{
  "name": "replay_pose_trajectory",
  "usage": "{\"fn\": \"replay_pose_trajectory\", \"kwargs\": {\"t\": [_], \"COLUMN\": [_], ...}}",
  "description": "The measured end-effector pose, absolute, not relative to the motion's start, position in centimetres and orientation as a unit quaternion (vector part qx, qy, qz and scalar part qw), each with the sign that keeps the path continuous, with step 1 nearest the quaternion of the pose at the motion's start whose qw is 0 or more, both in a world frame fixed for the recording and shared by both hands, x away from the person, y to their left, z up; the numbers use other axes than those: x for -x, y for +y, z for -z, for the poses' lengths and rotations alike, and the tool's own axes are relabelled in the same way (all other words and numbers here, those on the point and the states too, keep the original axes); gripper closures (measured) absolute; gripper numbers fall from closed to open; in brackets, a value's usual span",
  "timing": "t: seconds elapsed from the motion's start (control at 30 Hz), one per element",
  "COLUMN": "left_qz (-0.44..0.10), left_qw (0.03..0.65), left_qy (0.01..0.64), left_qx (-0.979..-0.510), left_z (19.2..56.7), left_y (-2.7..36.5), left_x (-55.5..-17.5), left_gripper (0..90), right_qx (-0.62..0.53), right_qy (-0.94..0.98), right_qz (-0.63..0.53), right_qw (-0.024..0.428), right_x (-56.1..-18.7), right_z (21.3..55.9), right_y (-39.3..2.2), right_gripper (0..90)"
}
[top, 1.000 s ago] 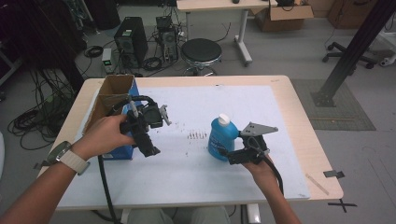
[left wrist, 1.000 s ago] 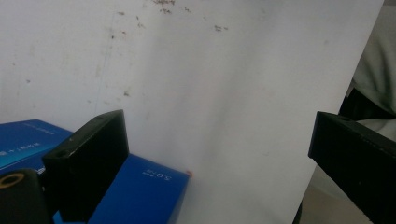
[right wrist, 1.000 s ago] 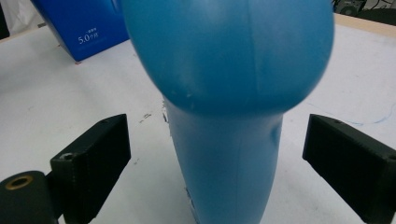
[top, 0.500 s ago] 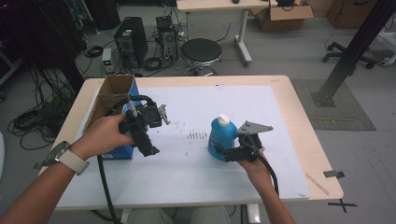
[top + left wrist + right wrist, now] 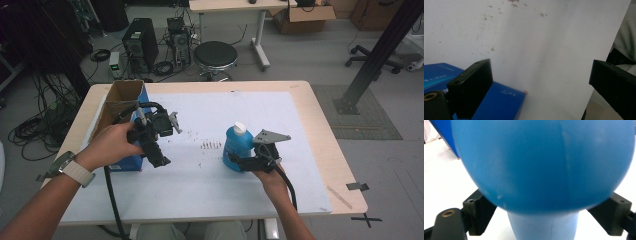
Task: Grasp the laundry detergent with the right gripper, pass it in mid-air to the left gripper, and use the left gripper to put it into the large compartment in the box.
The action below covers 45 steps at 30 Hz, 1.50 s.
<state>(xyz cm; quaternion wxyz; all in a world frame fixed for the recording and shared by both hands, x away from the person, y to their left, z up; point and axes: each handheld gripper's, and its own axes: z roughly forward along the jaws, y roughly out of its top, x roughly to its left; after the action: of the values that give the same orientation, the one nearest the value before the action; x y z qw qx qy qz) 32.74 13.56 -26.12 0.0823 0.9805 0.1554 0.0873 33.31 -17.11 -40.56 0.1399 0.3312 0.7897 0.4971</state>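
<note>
Open white table cover (image 5: 210,195) lies between the blue box (image 5: 131,161) at left and the blue bottle (image 5: 236,145) at centre-right; far half stands free beyond both.

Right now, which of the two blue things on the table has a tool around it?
The blue bottle with the white cap, standing upright at the middle: the right tool straddles its base. The blue box sits at the left, with nothing gripping it.

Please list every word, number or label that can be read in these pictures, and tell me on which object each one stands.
Blue box: one short line of small light print, seen upside down in the left gripper view, too blurred to read.
Blue box, far left face: a faint line of pale characters, unreadable.
Blue bottle: no label or print visible.
White table cover: dark specks only, no writing.
</note>
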Motion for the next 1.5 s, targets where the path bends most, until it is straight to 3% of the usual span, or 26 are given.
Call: {"fn": "replay_pose_trajectory", "kwargs": {"t": [1.13, 1.33, 1.5], "left_qz": [-0.089, -0.089, -0.086], "left_qw": [0.083, 0.083, 0.082], "left_qy": [0.155, 0.157, 0.156], "left_qx": [-0.98, -0.98, -0.981], "left_z": [26.02, 26.08, 26.33], "left_y": [13.82, 13.98, 14.09], "left_x": [-32.7, -32.7, -32.71], "left_gripper": [5.7, 5.7, 5.8], "right_qx": [-0.327, -0.314, -0.309], "right_qy": [0.786, 0.79, 0.792], "right_qz": [-0.505, -0.507, -0.505], "right_qw": [0.142, 0.142, 0.149], "right_x": [-33.46, -33.37, -33.28], "right_z": [40.76, 40.79, 40.76], "right_y": [-17.05, -16.83, -16.79], "right_gripper": [31.3, 40.1, 41.5]}}
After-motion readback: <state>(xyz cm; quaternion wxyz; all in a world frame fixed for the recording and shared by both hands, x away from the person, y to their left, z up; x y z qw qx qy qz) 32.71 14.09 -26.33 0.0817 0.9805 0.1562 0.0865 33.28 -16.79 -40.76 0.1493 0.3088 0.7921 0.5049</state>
